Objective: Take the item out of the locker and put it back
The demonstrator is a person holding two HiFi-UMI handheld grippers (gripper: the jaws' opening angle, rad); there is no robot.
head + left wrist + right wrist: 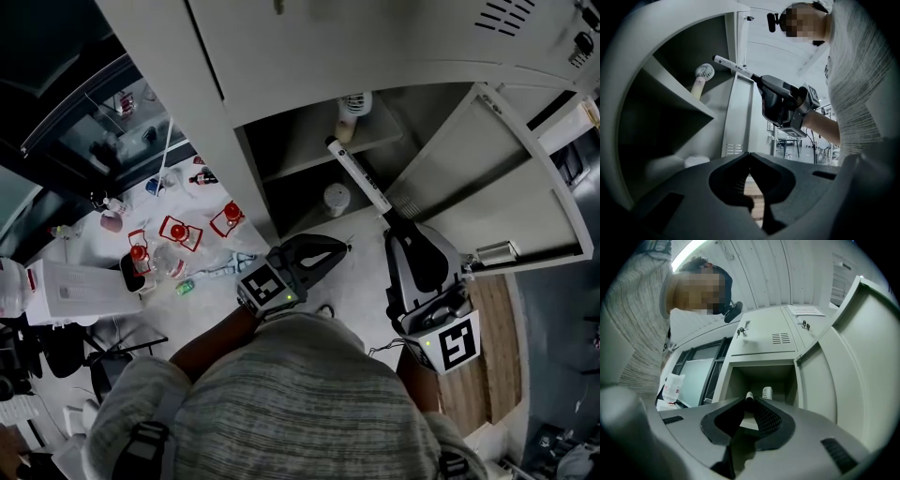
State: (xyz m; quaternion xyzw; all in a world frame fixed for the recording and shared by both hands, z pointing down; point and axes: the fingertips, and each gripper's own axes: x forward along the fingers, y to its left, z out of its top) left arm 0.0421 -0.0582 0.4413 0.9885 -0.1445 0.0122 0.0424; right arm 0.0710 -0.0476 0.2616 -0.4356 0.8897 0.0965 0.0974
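Note:
The grey locker (281, 141) stands open, its door (497, 187) swung out to the right. My right gripper (398, 220) is shut on the dark end of a long white marker (359, 176), which points into the locker over the shelf (309, 155). In the right gripper view the marker's tip (749, 395) shows between the jaws. A small white hand fan (352, 111) stands on the shelf, also seen as the fan (704, 72) in the left gripper view. My left gripper (347, 247) hangs shut and empty in front of the lower compartment.
A white round object (337, 199) sits in the lower compartment. A table at the left holds red-capped bottles (178, 232) and a white box (75, 291). Closed lockers with keys (745, 326) are above. Wooden flooring (487, 366) lies at the right.

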